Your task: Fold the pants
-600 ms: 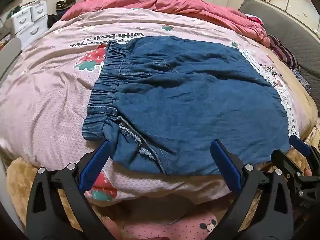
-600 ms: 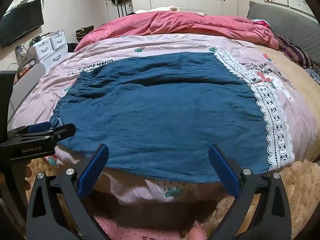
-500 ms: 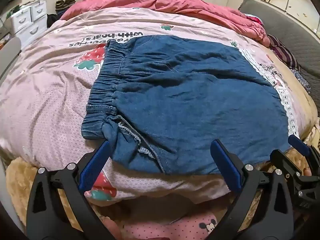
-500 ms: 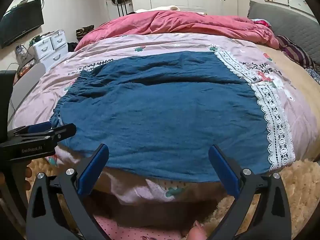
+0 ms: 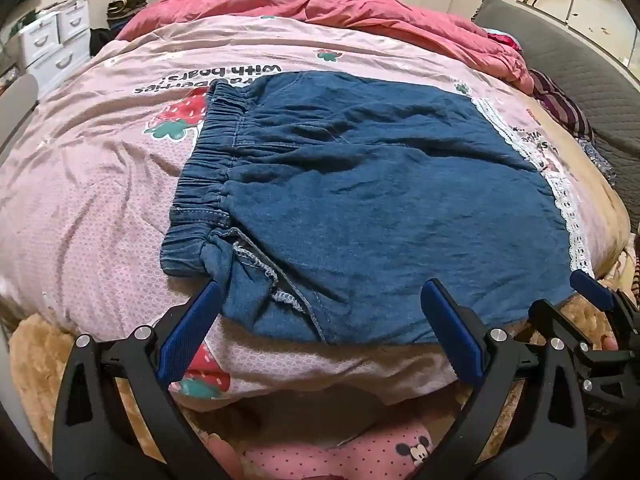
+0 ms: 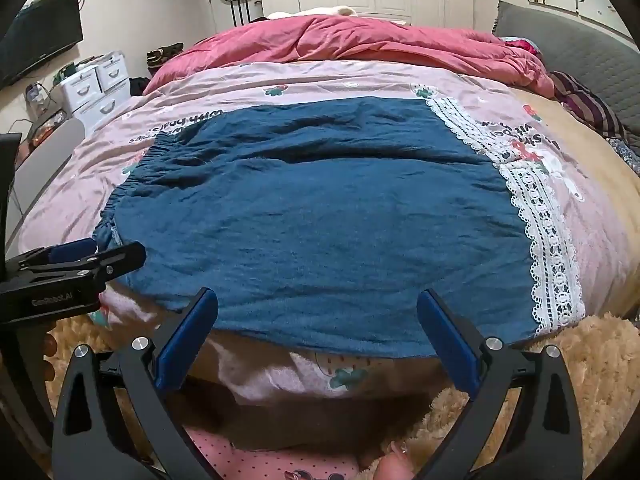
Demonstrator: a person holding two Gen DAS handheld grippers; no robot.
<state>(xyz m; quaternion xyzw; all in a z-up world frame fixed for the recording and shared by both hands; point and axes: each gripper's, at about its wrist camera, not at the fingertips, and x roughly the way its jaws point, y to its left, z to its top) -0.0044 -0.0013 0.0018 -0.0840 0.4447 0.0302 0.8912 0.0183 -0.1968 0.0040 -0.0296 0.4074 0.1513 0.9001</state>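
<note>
Denim pants (image 5: 360, 208) flat on pink quilt (image 5: 92, 208), near edge just ahead of both tongs; left gripper (image 5: 320, 328) and right gripper (image 6: 318, 332) gape wide, empty. Pre-grasp; next, likely pinch that near edge for the fold

A pink strawberry-print quilt (image 5: 100, 184) lies before a rumpled red duvet (image 6: 360, 44) and white drawers (image 6: 96, 88).

pants (image 5: 360, 208) on quilt (image 5: 100, 208) | waistband (image 5: 208, 176) left (lace hem (image 6: 544, 240) right) | blanket (image 6: 360, 40) behind | grippers at near edge
</note>
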